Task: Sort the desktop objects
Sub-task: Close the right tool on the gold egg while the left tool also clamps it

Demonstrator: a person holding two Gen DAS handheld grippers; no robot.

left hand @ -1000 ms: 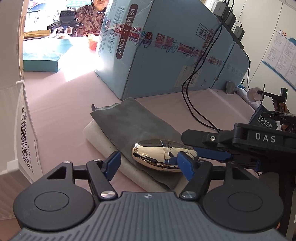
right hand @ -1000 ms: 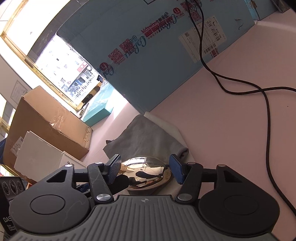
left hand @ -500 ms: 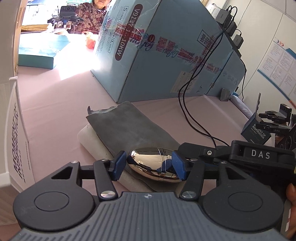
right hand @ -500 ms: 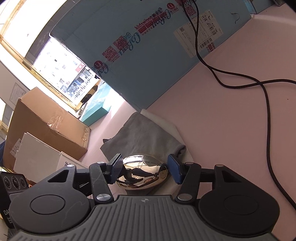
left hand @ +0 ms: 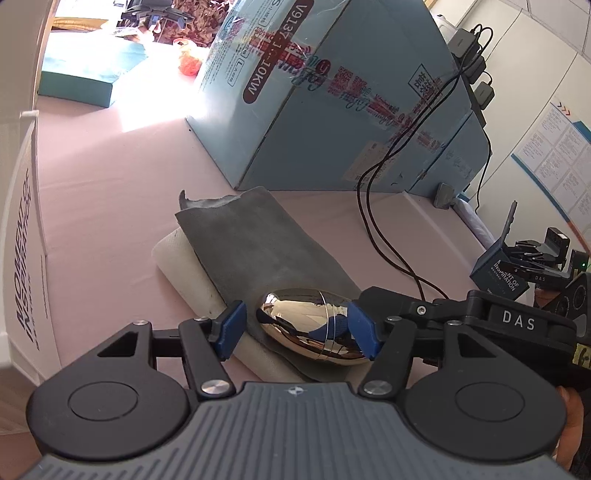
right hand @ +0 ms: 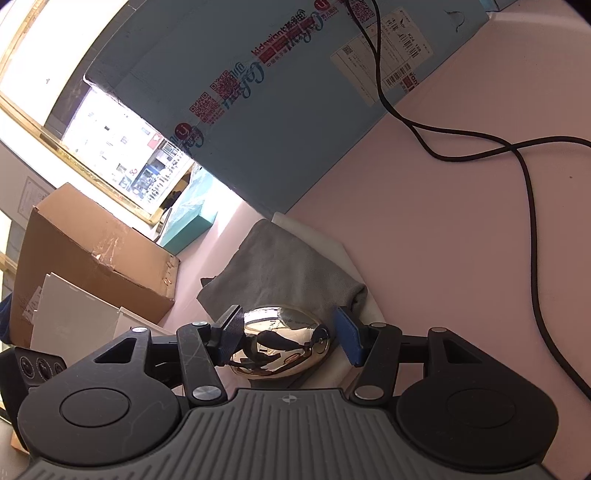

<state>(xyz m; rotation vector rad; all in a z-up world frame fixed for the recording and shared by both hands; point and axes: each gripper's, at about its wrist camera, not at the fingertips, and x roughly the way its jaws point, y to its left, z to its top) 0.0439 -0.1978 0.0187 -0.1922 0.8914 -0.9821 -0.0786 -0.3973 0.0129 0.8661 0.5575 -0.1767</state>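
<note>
A shiny metal egg [left hand: 306, 325] lies on a grey cloth [left hand: 251, 243] spread over a white pad [left hand: 177, 258]. My left gripper [left hand: 297, 332] is open with the egg between its blue pads; the left pad stands a little off it, the right pad is at its end. From the right, the other tool's DAS-marked frame [left hand: 517, 323] reaches in to the egg's right end. In the right wrist view the right gripper [right hand: 288, 332] is open and straddles the egg [right hand: 280, 343], with its left pad against it and a thin gap at the right pad.
A big blue carton [left hand: 332, 110] stands just behind the cloth, with black cables [left hand: 373, 229] trailing over the pink table. A white lettered box [left hand: 26, 240] walls the left edge, and a brown carton [right hand: 92, 258] is nearby. A small dark box [left hand: 498, 273] sits right. A person [left hand: 192, 22] sits far back.
Both grippers have come in around the egg and their jaws have narrowed on it. The egg still rests on the cloth.
</note>
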